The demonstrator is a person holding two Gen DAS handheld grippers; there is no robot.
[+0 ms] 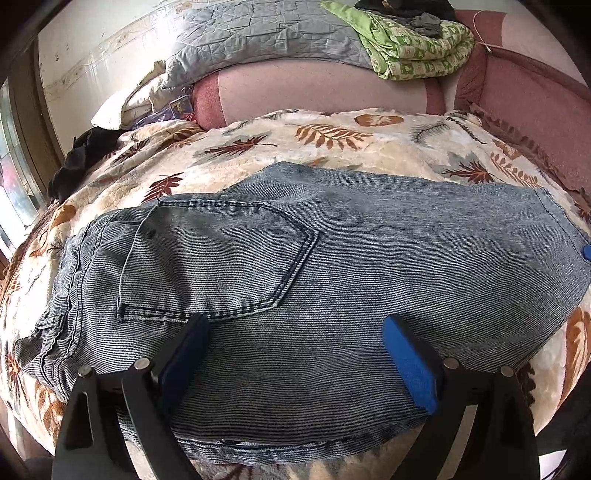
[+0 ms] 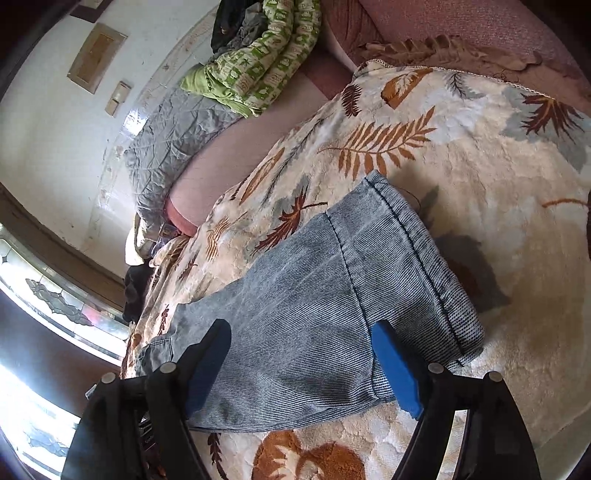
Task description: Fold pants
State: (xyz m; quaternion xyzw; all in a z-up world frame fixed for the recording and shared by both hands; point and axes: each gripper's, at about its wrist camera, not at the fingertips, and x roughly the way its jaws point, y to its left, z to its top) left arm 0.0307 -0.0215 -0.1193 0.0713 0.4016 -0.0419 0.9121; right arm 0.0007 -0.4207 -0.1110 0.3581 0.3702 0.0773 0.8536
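Grey-blue denim pants (image 1: pixel 332 266) lie folded lengthwise on a cream leaf-print blanket (image 1: pixel 332 136), back pocket (image 1: pixel 221 258) up, waistband at the left. My left gripper (image 1: pixel 295 332) is open, its blue pads (image 1: pixel 410 365) spread over the near edge of the seat part. In the right wrist view the leg end with its hem (image 2: pixel 424 266) lies on the blanket (image 2: pixel 480 166). My right gripper (image 2: pixel 299 347) is open over the leg near the hem, holding nothing. A blue tip of it shows in the left wrist view (image 1: pixel 586 252).
A grey quilt (image 1: pixel 258 33) and a green patterned blanket (image 1: pixel 417 44) are piled at the back on a pink mattress (image 1: pixel 314 85). A black garment (image 1: pixel 81 158) lies at the blanket's left edge. A window (image 2: pixel 55 306) is at the left.
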